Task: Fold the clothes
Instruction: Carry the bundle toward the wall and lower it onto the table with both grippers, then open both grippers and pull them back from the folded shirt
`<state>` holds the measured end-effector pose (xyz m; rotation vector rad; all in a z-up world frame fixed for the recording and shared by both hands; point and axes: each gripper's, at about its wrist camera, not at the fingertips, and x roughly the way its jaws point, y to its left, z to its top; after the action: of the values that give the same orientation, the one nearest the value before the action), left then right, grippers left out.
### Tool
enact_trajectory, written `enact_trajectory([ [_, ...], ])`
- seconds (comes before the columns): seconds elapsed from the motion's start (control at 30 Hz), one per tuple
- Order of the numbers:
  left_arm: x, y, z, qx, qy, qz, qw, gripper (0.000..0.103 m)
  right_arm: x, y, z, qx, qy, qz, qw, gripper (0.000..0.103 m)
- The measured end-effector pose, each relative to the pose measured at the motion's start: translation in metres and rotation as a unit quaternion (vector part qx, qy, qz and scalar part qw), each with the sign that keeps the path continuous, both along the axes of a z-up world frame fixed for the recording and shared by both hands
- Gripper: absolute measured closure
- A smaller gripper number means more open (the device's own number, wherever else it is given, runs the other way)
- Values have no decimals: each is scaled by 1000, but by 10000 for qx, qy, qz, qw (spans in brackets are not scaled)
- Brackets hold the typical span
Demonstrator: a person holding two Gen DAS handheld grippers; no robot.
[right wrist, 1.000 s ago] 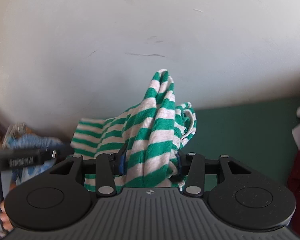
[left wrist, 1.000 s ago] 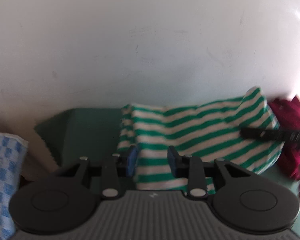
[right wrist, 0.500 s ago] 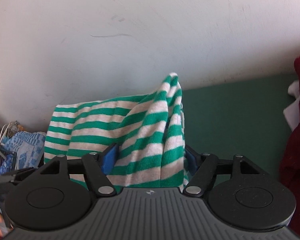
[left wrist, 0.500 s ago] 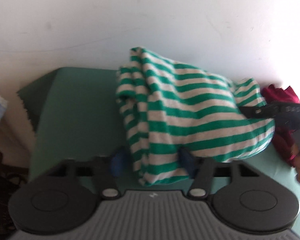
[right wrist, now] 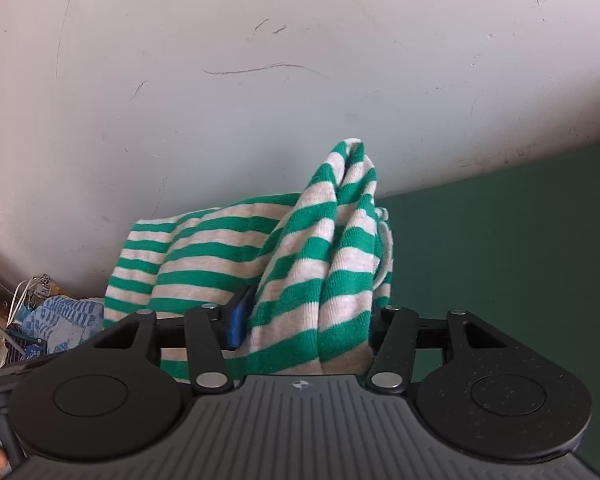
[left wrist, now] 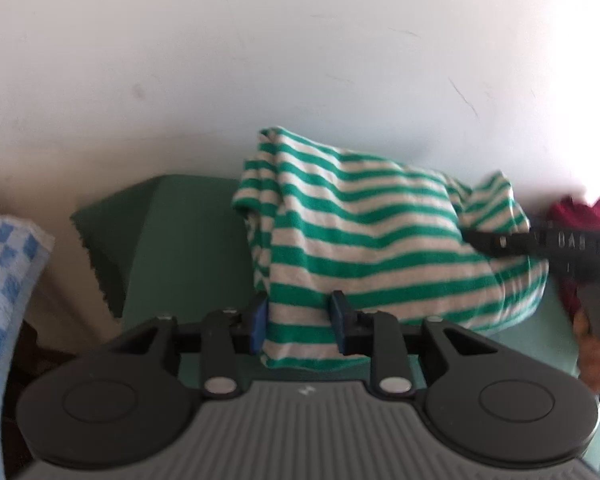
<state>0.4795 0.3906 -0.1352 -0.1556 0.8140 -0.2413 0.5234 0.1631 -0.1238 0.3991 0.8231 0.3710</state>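
Two handheld grippers point forward toward a plain white wall [left wrist: 300, 60], each clamping part of the same green-and-white striped garment [left wrist: 372, 240]. The left gripper [left wrist: 298, 326] has its jaws closed on the garment's near lower edge, blue pads pressing the cloth from either side. The right gripper [right wrist: 304, 320] has its jaws closed on a bunched fold of the same garment [right wrist: 300, 264], which rises to a peak in front of the wall. In the left wrist view, the right gripper's black finger [left wrist: 540, 244] reaches in from the right edge onto the striped cloth, with part of a hand [left wrist: 592, 352] below it, too blurred for detail.

The garment hangs in a loose heap over a dark green surface [left wrist: 188, 240]. A blue-and-white checked cloth [left wrist: 4, 280] sits at the far left, and a dark red garment [left wrist: 580, 216] lies at the right.
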Motion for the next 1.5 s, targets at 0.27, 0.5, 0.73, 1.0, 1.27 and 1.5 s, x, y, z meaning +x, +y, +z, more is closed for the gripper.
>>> enact_trajectory([
  [0.27,-8,3,1,209,-158,69,9996,66,-25,-11,33,-1110,-785,-983,9858,30],
  [0.5,-16,-17,28,758,-1041,117,9916,68,-50,28,47,-1739,-1720,-75,9696,72],
  [0.73,2,-44,-13,805,-728,-44,9941,63,8,-33,28,-1924,-991,-359,9756,75],
  [1.0,-9,-40,6,844,-724,-187,9936,63,35,-45,32,-1988,-904,-32,9759,73],
  [1.27,2,-39,18,971,-1068,-183,9894,55,-55,-70,65,-1600,-1437,284,9762,71],
  [1.5,20,-52,-11,1237,-874,-9,9885,49,-25,-92,29,-1150,-912,121,9891,64],
])
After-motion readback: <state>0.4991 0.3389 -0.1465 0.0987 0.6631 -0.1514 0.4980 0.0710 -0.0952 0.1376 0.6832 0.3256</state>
